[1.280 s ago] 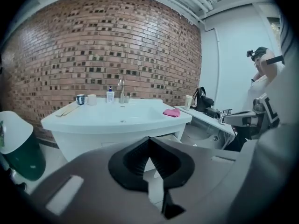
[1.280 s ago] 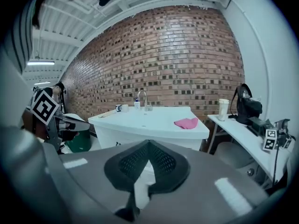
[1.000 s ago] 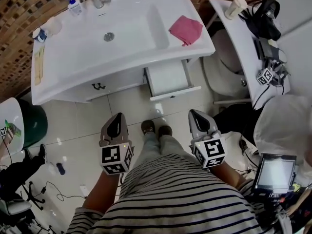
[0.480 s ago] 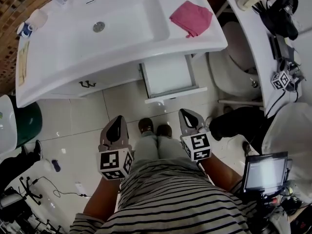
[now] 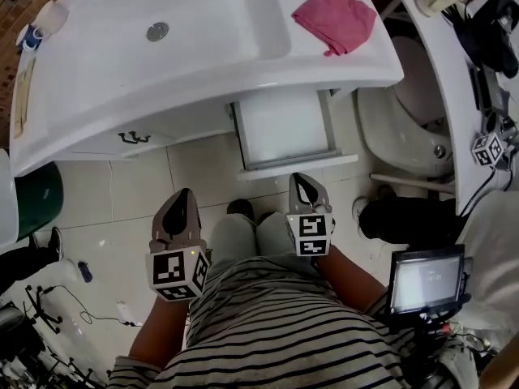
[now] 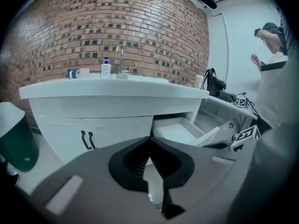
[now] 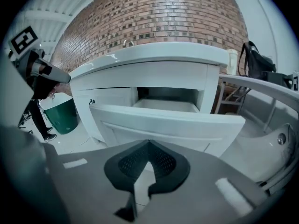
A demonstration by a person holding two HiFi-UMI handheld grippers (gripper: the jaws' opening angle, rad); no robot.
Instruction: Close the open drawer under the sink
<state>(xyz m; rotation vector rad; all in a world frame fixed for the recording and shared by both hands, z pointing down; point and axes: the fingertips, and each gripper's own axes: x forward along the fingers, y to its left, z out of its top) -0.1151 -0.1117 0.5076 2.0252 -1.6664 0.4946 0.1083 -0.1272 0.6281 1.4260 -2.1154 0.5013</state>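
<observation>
Closer to the drawer point(image 5: 296, 162) now, left gripper point(image 5: 184, 194) and right gripper point(image 5: 299, 178) both clenched, empty.

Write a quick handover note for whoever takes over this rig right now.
Left hand-held gripper: shut, empty, over the floor tiles.
Right hand-held gripper: shut, empty, facing the drawer front, apparently not touching it.
Drawer under the sink: pulled out, looks empty inside.
Done: nothing yet.
Left: push the drawer front in until flush, likely with the right one.
</observation>
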